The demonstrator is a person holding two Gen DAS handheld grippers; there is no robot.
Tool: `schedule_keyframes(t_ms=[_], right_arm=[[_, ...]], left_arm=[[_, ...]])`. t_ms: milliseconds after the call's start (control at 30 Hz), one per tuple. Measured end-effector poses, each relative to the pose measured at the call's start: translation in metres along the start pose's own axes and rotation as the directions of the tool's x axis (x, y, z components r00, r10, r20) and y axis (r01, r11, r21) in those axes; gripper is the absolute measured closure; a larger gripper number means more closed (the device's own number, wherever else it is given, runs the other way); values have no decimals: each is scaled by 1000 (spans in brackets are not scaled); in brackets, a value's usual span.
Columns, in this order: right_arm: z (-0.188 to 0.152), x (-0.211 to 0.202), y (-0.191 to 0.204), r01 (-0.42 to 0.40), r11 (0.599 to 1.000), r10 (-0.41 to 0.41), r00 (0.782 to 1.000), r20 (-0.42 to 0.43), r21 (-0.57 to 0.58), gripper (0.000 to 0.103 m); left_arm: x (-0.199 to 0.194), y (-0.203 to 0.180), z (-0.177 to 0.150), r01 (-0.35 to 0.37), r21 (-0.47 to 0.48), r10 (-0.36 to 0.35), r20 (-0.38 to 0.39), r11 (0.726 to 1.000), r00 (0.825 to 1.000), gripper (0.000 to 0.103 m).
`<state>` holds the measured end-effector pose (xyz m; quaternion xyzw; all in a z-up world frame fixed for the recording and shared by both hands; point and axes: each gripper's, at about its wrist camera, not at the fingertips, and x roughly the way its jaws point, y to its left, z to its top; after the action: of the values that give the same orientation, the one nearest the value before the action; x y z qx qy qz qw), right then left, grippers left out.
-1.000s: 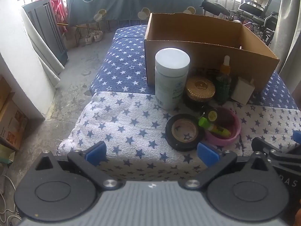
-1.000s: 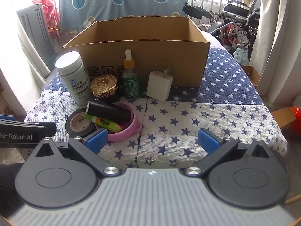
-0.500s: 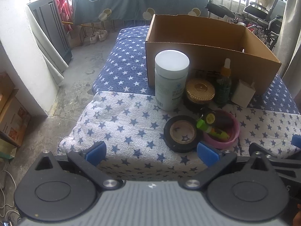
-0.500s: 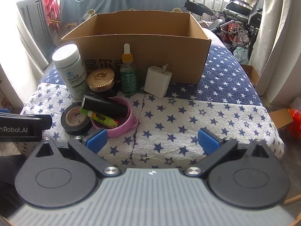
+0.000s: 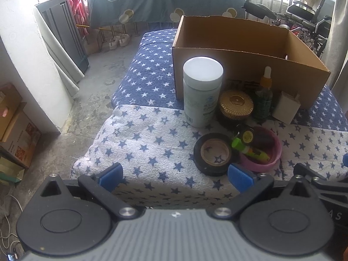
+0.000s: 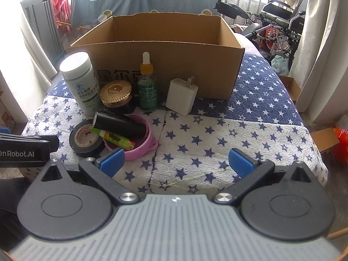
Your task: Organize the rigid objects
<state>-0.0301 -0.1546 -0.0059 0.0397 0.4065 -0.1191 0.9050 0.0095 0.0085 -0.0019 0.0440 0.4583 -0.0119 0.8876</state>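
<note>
- A brown cardboard box [image 6: 165, 54], open at the top, stands farthest ahead of both claws on a star-patterned cloth [image 6: 217, 134]; what it holds cannot be seen.
- A row of loose items stands just in front of the box's near wall: a white pill bottle [image 5: 202, 91] upright, a gold-lidded jar [image 5: 236, 106], a green dropper bottle [image 6: 148, 87] upright, and a white charger plug [image 6: 182, 96].
- Closer to the claws, a black tape roll [image 5: 214, 154] lies flat, touching a pink ring dish [image 6: 141, 145].
- A black cylinder [image 6: 119, 125] and a green marker [image 6: 115, 138] rest across the dish, their long axes running roughly left to right.
- The left gripper [image 5: 175, 174] is spread wide, holding and touching nothing; the tape roll lies just ahead of its right finger.
- The right gripper [image 6: 176, 159] is also spread wide and empty; the dish sits just ahead of its left finger, the charger farther ahead.
- The left claw seems nearer the tape and pill bottle, the right nearer the charger.
</note>
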Motion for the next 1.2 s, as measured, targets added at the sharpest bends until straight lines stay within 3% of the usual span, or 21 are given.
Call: schedule_keyframes(t_ms=[1200], right_arm=[[6, -2, 4, -6, 999, 7, 1000, 15, -32, 1]], left_arm=[[-3, 1, 2, -22, 1, 22, 2, 1000, 1000, 0]])
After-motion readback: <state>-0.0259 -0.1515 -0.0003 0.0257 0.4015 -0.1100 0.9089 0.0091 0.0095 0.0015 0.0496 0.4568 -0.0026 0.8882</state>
